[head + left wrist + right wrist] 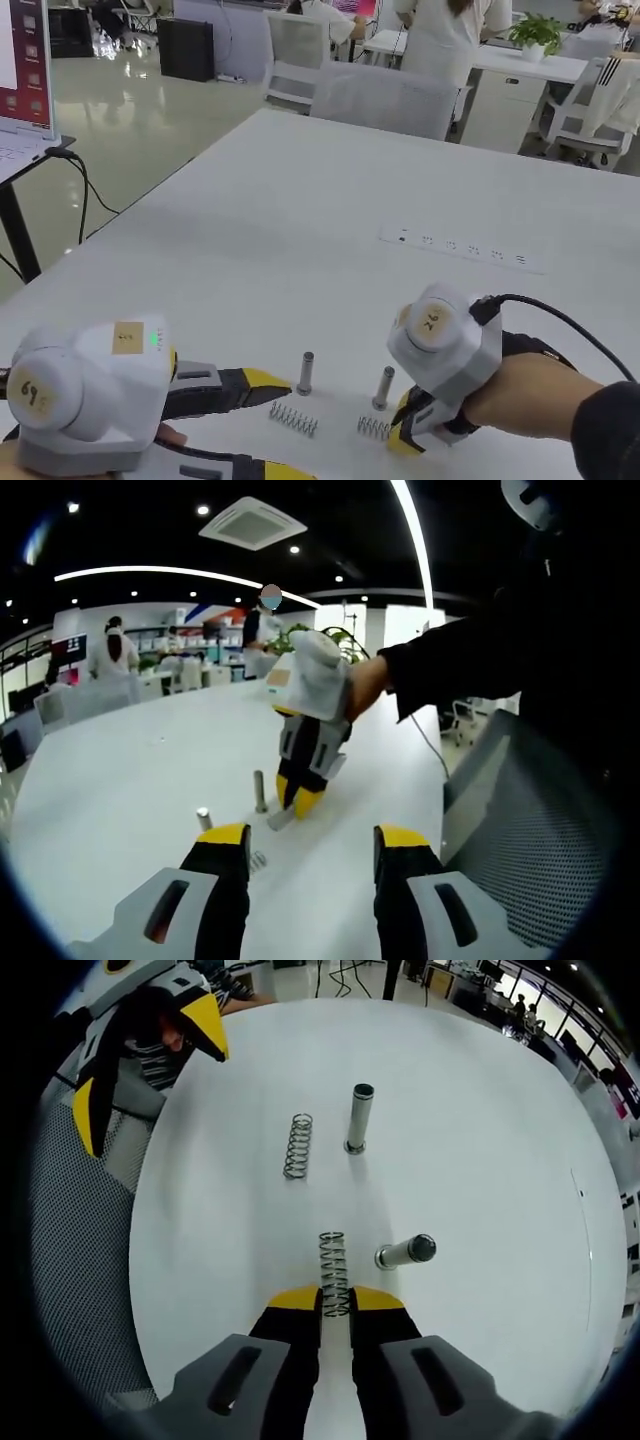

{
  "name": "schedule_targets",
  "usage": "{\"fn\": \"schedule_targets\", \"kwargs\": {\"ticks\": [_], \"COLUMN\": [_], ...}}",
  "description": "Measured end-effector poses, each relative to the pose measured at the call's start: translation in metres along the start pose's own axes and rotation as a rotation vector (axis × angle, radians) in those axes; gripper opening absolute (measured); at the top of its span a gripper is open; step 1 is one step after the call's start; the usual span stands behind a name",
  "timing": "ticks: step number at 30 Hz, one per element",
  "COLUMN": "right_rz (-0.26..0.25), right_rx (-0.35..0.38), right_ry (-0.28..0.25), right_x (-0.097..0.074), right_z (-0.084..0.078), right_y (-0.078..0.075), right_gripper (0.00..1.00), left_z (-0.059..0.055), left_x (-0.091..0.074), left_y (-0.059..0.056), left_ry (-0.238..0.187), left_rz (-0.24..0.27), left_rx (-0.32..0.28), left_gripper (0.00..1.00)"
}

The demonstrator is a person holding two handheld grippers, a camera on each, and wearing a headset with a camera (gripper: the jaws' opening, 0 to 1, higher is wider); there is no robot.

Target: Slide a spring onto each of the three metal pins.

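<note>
Two short metal pins stand upright on the white table point(300, 250), one to the left point(306, 372) and one to the right point(384, 388). My right gripper point(335, 1300) is shut on the near end of a spring point(334, 1272) that lies flat on the table beside the right pin point(405, 1252). A second spring point(297, 1145) lies loose near the other pin point(358, 1118). My left gripper point(282, 430) is open with nothing between its jaws and faces the pins from the left. In the left gripper view, the right gripper point(305, 775) reaches down by the pins point(259, 791).
A strip of sockets point(462, 248) is set into the table further back. Chairs point(385, 98) stand along the far edge, with people and desks behind. A laptop on a stand point(22, 80) is at the far left. The table's near edge point(140, 1260) is close to the springs.
</note>
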State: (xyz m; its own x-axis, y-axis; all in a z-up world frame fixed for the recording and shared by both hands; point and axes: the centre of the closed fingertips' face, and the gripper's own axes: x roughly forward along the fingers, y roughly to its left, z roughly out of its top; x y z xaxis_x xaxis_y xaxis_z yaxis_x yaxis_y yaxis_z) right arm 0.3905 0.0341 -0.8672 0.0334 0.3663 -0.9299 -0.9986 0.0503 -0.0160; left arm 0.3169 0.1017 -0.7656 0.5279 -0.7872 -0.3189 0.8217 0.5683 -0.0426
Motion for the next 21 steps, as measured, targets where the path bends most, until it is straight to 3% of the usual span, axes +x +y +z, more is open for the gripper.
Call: {"fn": "schedule_targets", "kwargs": {"ticks": [9,14,21], "right_rz": [0.001,0.013,0.041], "right_rx": [0.001,-0.008,-0.012], "right_ry": [0.008,0.008,-0.031], "right_x": [-0.005,-0.020,-0.052], "right_z": [0.000,0.002,0.012], "right_y": [0.007,0.016,0.030], "right_gripper": [0.07,0.07,0.07], "left_z": [0.000,0.000,0.006], "left_x": [0.001,0.004,0.009], "left_y": [-0.001,-0.003,-0.006], "left_ry": [0.010,0.029,0.047], "left_rz": [-0.006,-0.022,-0.055], "left_rx": [0.016,0.036,0.076], "left_gripper": [0.43,0.41,0.40]}}
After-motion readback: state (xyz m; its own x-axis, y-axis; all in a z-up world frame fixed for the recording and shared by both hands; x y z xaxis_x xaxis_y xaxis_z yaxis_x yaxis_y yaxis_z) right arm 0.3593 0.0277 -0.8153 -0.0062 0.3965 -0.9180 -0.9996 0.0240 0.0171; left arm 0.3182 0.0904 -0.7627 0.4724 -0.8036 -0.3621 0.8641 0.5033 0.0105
